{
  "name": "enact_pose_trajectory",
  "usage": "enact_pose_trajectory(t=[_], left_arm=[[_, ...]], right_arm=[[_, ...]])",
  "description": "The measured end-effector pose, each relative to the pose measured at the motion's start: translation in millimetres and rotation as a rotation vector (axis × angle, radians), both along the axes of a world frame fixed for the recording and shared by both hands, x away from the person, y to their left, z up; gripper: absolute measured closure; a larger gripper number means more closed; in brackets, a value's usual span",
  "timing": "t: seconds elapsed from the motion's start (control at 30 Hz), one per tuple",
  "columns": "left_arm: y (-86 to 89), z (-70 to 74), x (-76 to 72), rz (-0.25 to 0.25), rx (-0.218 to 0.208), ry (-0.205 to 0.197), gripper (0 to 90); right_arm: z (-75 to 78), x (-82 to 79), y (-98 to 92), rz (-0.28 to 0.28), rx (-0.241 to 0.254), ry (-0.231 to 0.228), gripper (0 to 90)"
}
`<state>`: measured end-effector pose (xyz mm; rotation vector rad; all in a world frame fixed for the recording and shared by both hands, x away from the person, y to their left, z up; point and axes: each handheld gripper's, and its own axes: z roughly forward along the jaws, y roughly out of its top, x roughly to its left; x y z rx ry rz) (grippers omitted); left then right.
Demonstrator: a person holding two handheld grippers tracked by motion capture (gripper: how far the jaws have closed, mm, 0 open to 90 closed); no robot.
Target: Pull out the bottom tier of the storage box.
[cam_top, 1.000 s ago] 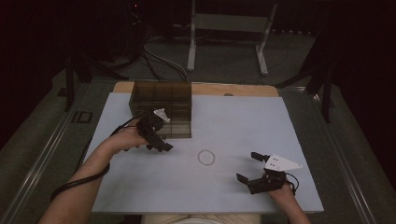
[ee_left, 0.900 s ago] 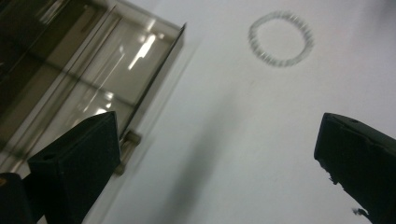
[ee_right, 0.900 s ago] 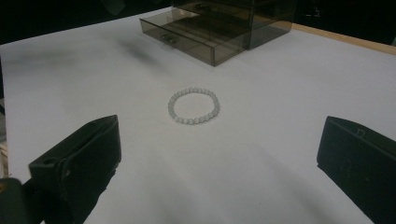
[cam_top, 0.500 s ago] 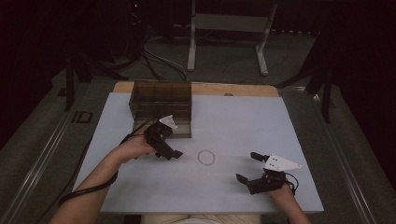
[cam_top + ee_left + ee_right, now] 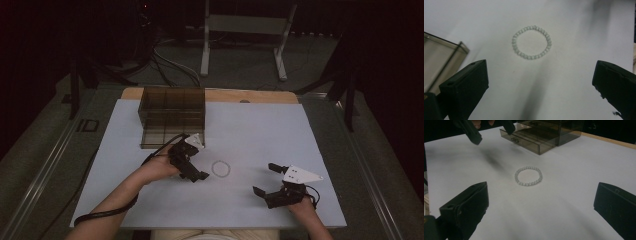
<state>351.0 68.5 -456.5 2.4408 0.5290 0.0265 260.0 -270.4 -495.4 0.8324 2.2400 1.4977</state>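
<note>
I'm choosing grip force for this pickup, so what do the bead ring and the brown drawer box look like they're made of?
The bracelet: small round pale beads with a soft sheen, perhaps stone, glass or plastic; the look leaves it open. The drawer box: smoke-tinted see-through plastic, probably acrylic, since its inner dividers show through glossy, thin, sharp-edged walls. The left gripper is nearest the bracelet.

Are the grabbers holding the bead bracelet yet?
No, nothing is held. The left gripper and the right gripper both have their jaws wide apart, and the bead bracelet lies flat on the white table, apart from both.
</note>
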Motion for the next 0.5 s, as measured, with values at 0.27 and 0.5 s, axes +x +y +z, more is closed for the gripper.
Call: enact_pose_trajectory(t=[0.27, 0.5], left_arm=[[-19.3, -12.1, -12.6, 0.026, 0.015, -0.02, 1.9], [-34.3, -19.3, -20.2, -0.015, -0.004, -0.016, 1.9]], right_arm=[[-0.1, -0.2, 0.4, 0.005, -0.002, 0.0, 0.0], [-0.1, -0.2, 0.5, 0.009, -0.002, 0.0, 0.0]])
